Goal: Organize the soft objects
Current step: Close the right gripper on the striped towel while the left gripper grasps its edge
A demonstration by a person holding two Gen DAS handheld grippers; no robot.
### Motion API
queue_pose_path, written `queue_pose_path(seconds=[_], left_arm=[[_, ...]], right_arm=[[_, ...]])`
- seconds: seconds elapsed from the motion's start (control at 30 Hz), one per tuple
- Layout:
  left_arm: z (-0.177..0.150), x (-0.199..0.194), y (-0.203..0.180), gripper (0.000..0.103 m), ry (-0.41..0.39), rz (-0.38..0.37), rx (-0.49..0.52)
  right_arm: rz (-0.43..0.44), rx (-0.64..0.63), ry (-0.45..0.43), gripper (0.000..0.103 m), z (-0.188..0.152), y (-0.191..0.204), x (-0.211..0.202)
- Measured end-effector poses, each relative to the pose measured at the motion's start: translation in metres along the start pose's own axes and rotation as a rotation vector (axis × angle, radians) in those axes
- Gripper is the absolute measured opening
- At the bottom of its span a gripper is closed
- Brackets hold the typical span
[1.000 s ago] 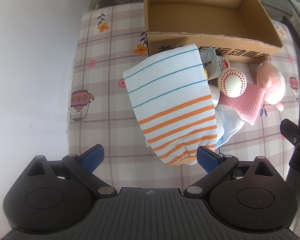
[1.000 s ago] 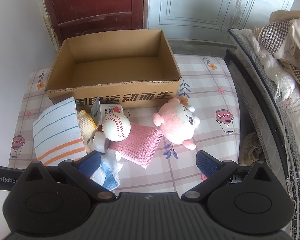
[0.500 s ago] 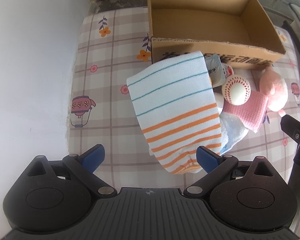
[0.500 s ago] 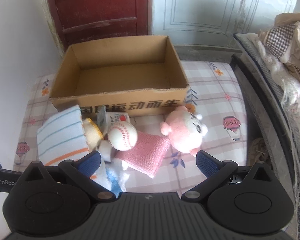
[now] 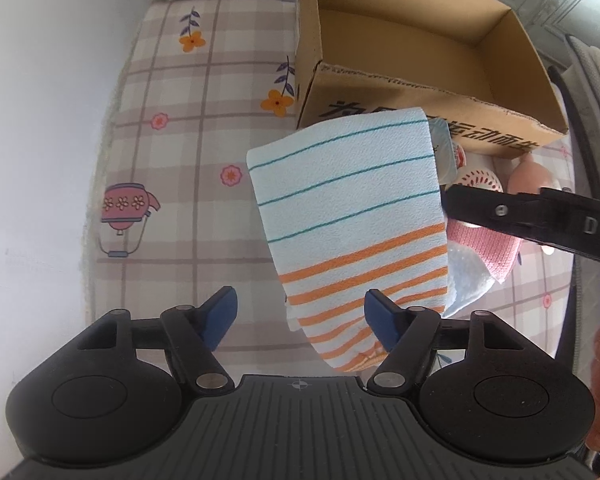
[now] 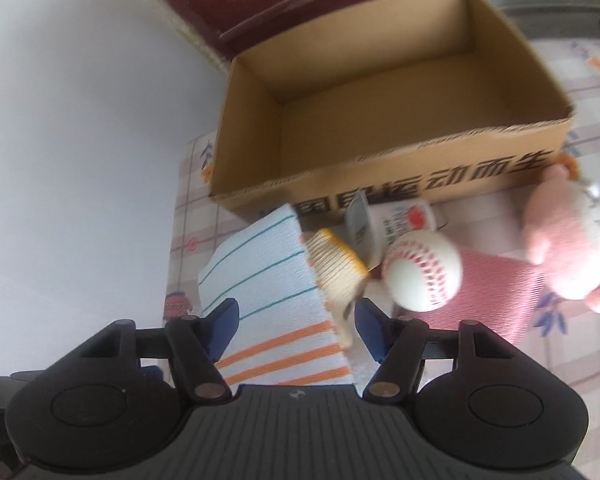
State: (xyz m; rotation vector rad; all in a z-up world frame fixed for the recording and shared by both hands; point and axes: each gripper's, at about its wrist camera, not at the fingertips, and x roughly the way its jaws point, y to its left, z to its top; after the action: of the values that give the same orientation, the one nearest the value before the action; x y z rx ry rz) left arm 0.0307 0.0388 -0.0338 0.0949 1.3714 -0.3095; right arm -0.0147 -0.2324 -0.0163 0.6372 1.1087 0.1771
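Cloth with teal and orange stripes (image 5: 352, 216), folded, lies on the checked bed cover (image 5: 188, 208) in front of the near wall of the open cardboard box (image 5: 432, 92), toward the cover's left edge beside the white wall. Left gripper (image 5: 300, 314) points down at the cloth's orange-striped end; its jaws have just been closing and stand apart, the right blue pad (image 5: 380, 320) at the cloth's lower edge, the left pad (image 5: 220, 316) over bare cover, with no clamping visible. Right gripper (image 6: 294, 326) reaches in from the right, its black finger (image 5: 532, 216) crossing above the pile in the left wrist view; its jaws have also just been closing and stand apart around the striped cloth's right edge, beside a cream and yellow knitted piece (image 6: 336, 264), not pressing on either as far as the blurred view shows. Right of the cloth sit a white baseball (image 6: 422, 270), a pink knitted cloth (image 6: 496, 292), a pink plush toy (image 6: 568, 240) and a small printed packet (image 6: 400, 216) against the box. A pale blue cloth (image 5: 466, 276) lies under the pile
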Motion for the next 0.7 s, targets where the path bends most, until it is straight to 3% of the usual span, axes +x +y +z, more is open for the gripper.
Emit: queue_pose_path(seconds=[0.23,0.47,0.57,0.7], left_arm=[[0.009,0.036,0.016,0.058,0.061,-0.094,-0.026],[0.017,0.058,0.025,0.042,0.102,-0.191,-0.08],[0.017,0.058,0.022,0.029,0.098,-0.175,-0.069],[0.016,0.051,0.019,0.015,0.092,-0.148,-0.056]], right_arm=[[0.014,0.002,0.069,0.056,0.007,-0.007,0.034],[0.019,-0.006,0.119,0.027,0.008,-0.014,0.05],[0.019,-0.007,0.119,0.017,0.008,-0.015,0.048],[0.021,-0.014,0.106,0.012,0.01,-0.014,0.035]])
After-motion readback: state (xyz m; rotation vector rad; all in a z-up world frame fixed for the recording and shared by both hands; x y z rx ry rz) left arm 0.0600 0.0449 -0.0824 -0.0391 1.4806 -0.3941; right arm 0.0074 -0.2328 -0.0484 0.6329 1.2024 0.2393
